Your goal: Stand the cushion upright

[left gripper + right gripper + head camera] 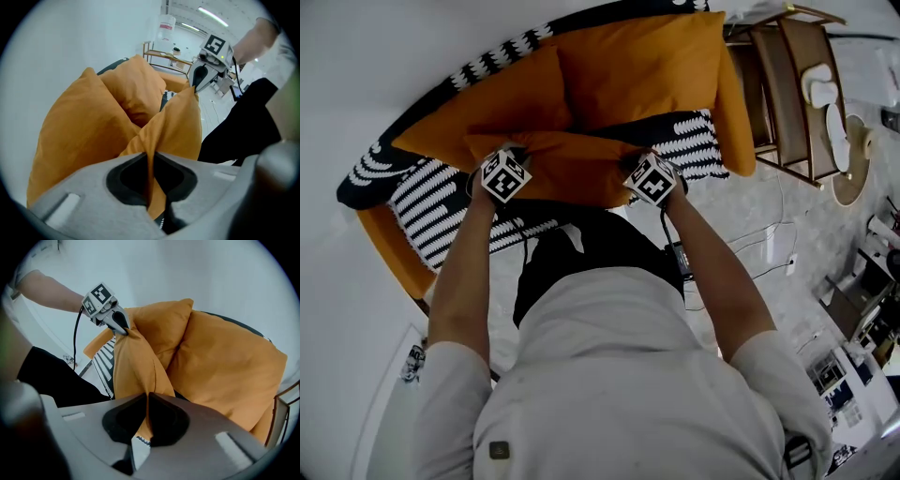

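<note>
An orange cushion [572, 169] lies along the front of the sofa seat, bunched up between my two grippers. My left gripper [502, 161] is shut on the cushion's left corner; in the left gripper view the orange fabric [176, 126] runs pinched between the closed jaws of that gripper [151, 157]. My right gripper [649, 171] is shut on the right corner, and in the right gripper view the cloth [136, 364] is squeezed between the jaws of this gripper [147, 398]. Each gripper view shows the other gripper, the right one [199, 77] and the left one [123, 326], biting the far corner.
Two more orange cushions [642, 61] [487, 112] lean upright against the sofa back. A black-and-white patterned throw [441, 202] covers the seat. A wooden rack [787, 84] stands to the right of the sofa, and cables [769, 244] trail over the floor.
</note>
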The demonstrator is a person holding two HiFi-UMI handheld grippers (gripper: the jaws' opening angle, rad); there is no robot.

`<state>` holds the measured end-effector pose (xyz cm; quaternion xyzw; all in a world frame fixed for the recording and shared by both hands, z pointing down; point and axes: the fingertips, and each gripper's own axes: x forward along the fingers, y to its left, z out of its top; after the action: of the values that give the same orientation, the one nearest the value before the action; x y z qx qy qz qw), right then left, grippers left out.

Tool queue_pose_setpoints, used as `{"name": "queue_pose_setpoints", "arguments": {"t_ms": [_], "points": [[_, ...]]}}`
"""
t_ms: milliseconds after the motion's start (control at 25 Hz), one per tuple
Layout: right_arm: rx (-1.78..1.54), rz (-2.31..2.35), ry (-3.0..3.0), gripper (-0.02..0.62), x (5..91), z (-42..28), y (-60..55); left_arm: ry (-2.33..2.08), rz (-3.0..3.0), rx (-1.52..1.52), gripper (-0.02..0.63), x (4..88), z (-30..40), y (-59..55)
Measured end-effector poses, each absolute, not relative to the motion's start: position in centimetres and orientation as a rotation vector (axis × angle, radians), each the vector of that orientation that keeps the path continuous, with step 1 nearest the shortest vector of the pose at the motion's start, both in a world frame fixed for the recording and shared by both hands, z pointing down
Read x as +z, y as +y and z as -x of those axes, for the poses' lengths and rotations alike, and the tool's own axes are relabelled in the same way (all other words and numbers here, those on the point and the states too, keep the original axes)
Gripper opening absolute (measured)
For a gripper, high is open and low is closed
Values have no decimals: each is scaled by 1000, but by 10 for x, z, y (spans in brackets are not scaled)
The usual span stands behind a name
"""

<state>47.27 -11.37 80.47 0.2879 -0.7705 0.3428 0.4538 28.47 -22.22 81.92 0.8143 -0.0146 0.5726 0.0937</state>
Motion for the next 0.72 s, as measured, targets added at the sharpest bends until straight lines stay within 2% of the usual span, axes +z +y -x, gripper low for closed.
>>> {"name": "queue_pose_setpoints", "arguments": {"t_ms": [440,720], "points": [[697,-730,-1951,18,755,-408,-94,-256,-2441,1455,18,763,-201,-161],[588,-708,-1960,18,721,-325,-78,-443,-2421,1336,15,728,-108,-112]]}}
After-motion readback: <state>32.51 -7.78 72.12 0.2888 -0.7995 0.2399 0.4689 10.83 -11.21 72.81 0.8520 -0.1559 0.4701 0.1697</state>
